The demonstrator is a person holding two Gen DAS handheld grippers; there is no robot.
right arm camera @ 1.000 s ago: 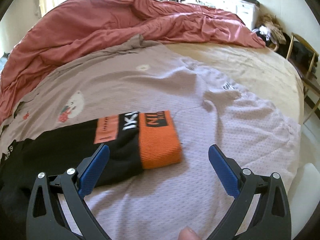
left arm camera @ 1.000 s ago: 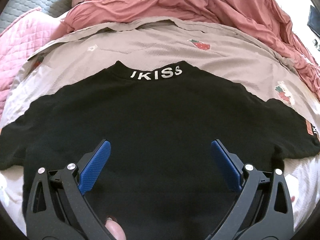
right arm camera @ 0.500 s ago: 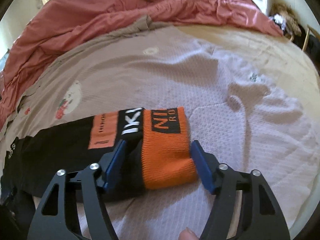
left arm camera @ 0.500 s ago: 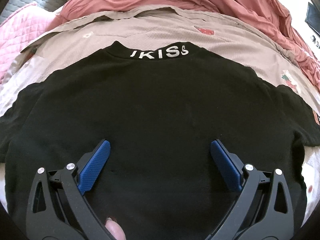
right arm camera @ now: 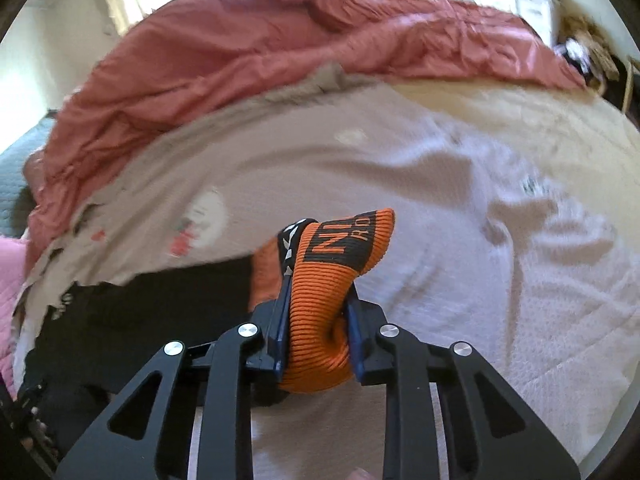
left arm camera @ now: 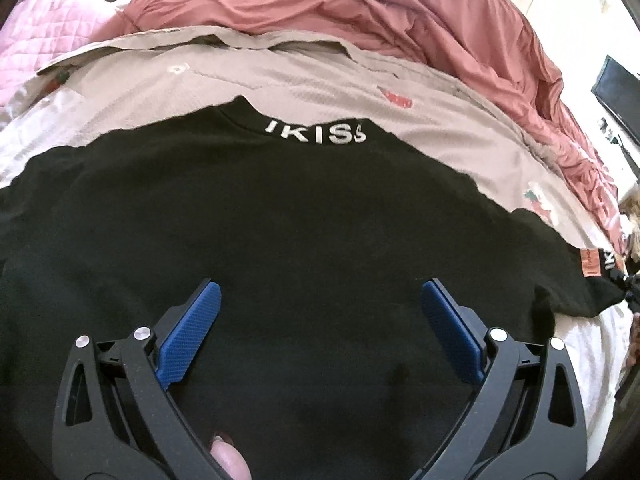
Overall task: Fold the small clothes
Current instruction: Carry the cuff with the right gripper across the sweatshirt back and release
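Note:
A black sweatshirt (left arm camera: 304,232) with white "IKISS" lettering at the collar lies flat on the bed, back side up. My left gripper (left arm camera: 320,320) is open and empty, hovering low over the shirt's body. My right gripper (right arm camera: 316,320) is shut on the orange ribbed cuff (right arm camera: 332,280) of the shirt's right sleeve (right arm camera: 168,304) and holds it lifted off the bed. The sleeve's end with its orange patch also shows at the right edge of the left wrist view (left arm camera: 592,268).
The shirt lies on a beige sheet (left arm camera: 320,76) with small strawberry prints. A rumpled red duvet (left arm camera: 380,8) is heaped behind it. A pink quilt (left arm camera: 44,40) lies at far left. A cream blanket (right arm camera: 520,128) covers the bed's right side.
My right gripper moved onto the orange cuff, closed on it and lifted it off the bed. My left gripper stayed open, shifting slightly over the shirt.

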